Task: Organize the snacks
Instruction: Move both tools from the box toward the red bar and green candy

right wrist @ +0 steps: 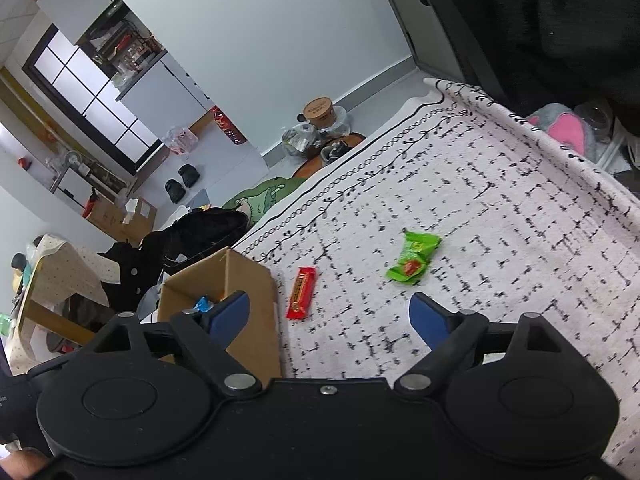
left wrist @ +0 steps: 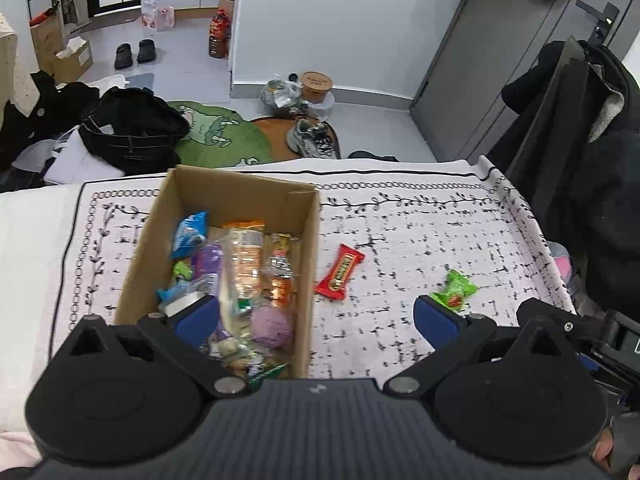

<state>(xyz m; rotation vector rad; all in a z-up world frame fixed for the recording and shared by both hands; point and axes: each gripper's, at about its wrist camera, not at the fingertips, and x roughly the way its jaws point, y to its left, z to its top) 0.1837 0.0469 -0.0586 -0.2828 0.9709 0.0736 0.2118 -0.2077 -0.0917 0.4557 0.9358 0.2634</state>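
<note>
A cardboard box (left wrist: 276, 196) stands on the patterned cloth and holds several wrapped snacks (left wrist: 248, 264). A red snack bar (left wrist: 340, 273) lies on the cloth just right of the box. A green packet (left wrist: 456, 289) lies farther right. My left gripper (left wrist: 316, 320) is open and empty, above the box's near right corner. In the right wrist view the box (right wrist: 248, 280) is at the left, the red bar (right wrist: 302, 298) and green packet (right wrist: 414, 258) lie ahead. My right gripper (right wrist: 330, 316) is open and empty above the cloth.
The patterned cloth (left wrist: 420, 232) covers the table; its far edge (left wrist: 360, 170) drops to the floor. A coat-draped chair (left wrist: 580, 140) stands at the right. Clothes (left wrist: 128, 128), shoes (left wrist: 312, 140) and a green mat (left wrist: 220, 136) lie on the floor beyond.
</note>
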